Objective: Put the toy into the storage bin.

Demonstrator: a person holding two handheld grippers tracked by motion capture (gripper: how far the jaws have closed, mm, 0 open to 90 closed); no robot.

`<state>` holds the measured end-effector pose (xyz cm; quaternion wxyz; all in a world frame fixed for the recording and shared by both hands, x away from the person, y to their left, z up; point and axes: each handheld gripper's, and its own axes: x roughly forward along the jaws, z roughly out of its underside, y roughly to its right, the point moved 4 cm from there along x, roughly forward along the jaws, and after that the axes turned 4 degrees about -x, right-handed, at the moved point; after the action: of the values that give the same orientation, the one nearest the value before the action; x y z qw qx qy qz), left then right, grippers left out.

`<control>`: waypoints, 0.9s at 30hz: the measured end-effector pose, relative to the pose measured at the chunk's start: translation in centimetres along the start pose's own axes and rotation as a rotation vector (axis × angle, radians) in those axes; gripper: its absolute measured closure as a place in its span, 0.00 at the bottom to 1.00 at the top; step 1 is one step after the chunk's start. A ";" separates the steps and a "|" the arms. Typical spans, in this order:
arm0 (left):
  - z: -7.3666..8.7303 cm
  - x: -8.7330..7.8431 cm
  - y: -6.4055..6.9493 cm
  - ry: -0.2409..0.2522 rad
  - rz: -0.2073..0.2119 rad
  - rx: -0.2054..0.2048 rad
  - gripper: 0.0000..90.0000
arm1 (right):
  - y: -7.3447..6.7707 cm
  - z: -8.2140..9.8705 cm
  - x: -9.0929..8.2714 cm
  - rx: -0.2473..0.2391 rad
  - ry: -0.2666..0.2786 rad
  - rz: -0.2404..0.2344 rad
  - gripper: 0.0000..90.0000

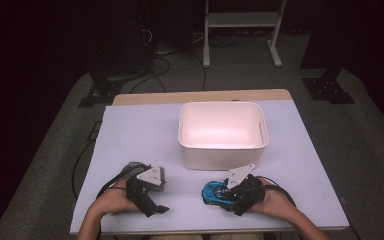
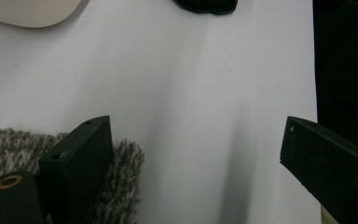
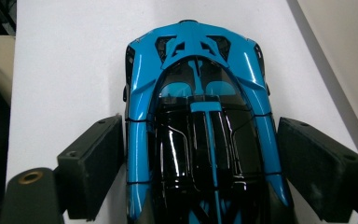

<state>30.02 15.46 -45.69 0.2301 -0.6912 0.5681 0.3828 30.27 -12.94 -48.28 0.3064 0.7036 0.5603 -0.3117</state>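
Two fingers of the right gripper (image 3: 200, 172) stand open around the blue toy car (image 3: 198, 126), which lies on the table (image 1: 130, 135) before the white bin (image 1: 223, 150). Its glossy, stiff shell looks slippery, so squeezing the middle sides seems best. The left gripper (image 2: 191, 158) is open beside a soft knitted cloth (image 2: 121, 182).

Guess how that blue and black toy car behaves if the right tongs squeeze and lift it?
The glossy blue and black toy car looks hard-shelled, so probably stiff, not floppy. Its shiny sides may slip against the right tongs, whose jaws flank it. If it has free wheels, a nudge along the white table cover would likely roll it.
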 end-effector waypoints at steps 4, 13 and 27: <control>0.0 0.0 0.0 -0.002 0.001 0.000 0.10 | 0.0 0.2 -0.2 0.002 0.008 0.007 0.17; 0.0 0.0 0.0 0.000 0.001 0.000 0.10 | -0.1 0.3 -0.2 0.000 0.013 0.025 0.16; 0.1 0.1 0.1 -0.008 0.007 -0.001 0.10 | 0.5 0.5 0.1 0.038 0.015 -0.012 0.13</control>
<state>29.93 15.43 -45.79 0.2305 -0.6878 0.5694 0.3867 30.73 -13.40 -48.59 0.2870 0.7083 0.5606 -0.3189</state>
